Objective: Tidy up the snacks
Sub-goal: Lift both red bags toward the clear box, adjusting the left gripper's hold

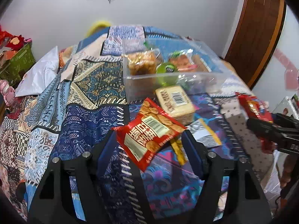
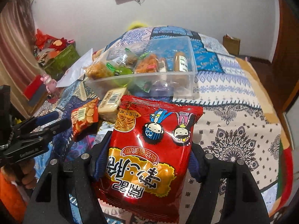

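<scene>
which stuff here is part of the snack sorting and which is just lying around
Part of the job:
- clear plastic bin with snacks inside
- red noodle snack bag, in the right hand-held gripper
- red cracker packet, in the left hand-held gripper
- beige wrapped block
- yellow-edged packet

Lying about:
- patchwork cloth
- white bag
- green box

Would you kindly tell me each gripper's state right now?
Left gripper: shut on the red biscuit packet.
Right gripper: shut on the red noodle snack bag.

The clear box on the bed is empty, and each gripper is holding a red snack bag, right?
Not quite. The clear box is not empty: the right wrist view shows several snacks already inside it. The rest holds: the left gripper is holding the small red biscuit bag, and the right gripper the big red noodle bag.
</scene>
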Tool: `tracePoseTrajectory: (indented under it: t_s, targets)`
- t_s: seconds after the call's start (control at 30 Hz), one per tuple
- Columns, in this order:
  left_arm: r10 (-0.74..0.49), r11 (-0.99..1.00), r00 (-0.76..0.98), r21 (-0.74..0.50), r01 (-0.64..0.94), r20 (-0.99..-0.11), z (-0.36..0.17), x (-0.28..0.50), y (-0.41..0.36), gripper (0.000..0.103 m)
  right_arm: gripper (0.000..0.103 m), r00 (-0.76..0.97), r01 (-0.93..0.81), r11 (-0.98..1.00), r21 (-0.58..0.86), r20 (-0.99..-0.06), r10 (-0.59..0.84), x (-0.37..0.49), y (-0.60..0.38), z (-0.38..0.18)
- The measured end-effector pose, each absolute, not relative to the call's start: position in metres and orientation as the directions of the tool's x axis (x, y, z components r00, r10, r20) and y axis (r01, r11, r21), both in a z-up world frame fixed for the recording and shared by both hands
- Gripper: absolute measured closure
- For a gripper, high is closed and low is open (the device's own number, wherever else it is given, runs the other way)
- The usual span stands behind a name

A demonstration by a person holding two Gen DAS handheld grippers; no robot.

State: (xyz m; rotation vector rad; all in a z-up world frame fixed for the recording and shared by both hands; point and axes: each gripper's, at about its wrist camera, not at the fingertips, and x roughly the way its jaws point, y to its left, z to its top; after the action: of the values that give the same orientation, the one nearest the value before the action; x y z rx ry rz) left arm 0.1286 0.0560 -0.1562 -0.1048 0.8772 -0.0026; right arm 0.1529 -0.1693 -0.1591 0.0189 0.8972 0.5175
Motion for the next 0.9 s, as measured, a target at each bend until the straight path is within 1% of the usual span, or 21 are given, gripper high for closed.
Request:
tracePoseTrajectory:
  t_s: [0.13,0.2,0.23,0.43,0.5,0.53,0.57,0.6,0.67,0.73,0.8,0.9]
  targets:
    - [-0.050,0.997,0.605,-0.076,-0.017,-0.795,-0.174,0.151,0.058,0.025,0.036,0.503,-0.418,0.881,0.224,-0.750,0.430,0.157,-0.171,-0.163]
    - [-0.094,0.994,0.588,-0.111,0.008,-0.804,-0.181,0.157,0.060,0.018,0.036,0.500,-0.415,0.882,0.223,-0.754,0.426,0.160,-0.173,-0.166]
    - [-0.098,0.993,0.580,-0.114,0.010,-0.809,-0.184,0.160,0.060,0.014,0.036,0.498,-0.414,0.883,0.223,-0.756,0.425,0.162,-0.173,-0.168]
    - [-0.049,0.998,0.587,-0.058,0.005,-0.808,-0.194,0.167,0.056,0.013,0.036,0.484,-0.404,0.884,0.234,-0.765,0.424,0.171,-0.174,-0.176]
    - [-0.031,0.998,0.573,-0.060,-0.032,-0.819,-0.199,0.173,0.060,0.023,0.036,0.481,-0.404,0.883,0.237,-0.767,0.426,0.172,-0.173,-0.178]
    - [-0.004,0.997,0.567,-0.044,-0.057,-0.823,-0.203,0.176,0.062,0.035,0.036,0.481,-0.404,0.883,0.238,-0.766,0.426,0.173,-0.173,-0.178]
    - [0.010,0.997,0.563,-0.036,-0.070,-0.827,-0.205,0.177,0.063,0.051,0.036,0.483,-0.405,0.883,0.238,-0.764,0.427,0.173,-0.173,-0.177]
    - [0.014,0.996,0.555,-0.040,-0.086,-0.832,-0.207,0.178,0.067,0.057,0.036,0.485,-0.405,0.883,0.238,-0.763,0.428,0.173,-0.172,-0.176]
    - [-0.009,0.992,0.566,-0.081,-0.102,-0.825,-0.204,0.173,0.075,0.065,0.036,0.492,-0.408,0.882,0.237,-0.756,0.431,0.174,-0.173,-0.173]
    - [-0.005,0.991,0.581,-0.082,-0.106,-0.814,-0.199,0.168,0.078,0.072,0.036,0.504,-0.411,0.883,0.229,-0.750,0.429,0.175,-0.173,-0.169]
    - [-0.004,0.991,0.600,-0.084,-0.106,-0.800,-0.191,0.162,0.080,0.075,0.036,0.515,-0.410,0.884,0.226,-0.742,0.429,0.176,-0.174,-0.165]
    - [-0.023,0.990,0.633,-0.106,-0.094,-0.774,-0.177,0.152,0.079,0.081,0.036,0.527,-0.406,0.884,0.232,-0.731,0.433,0.181,-0.177,-0.159]
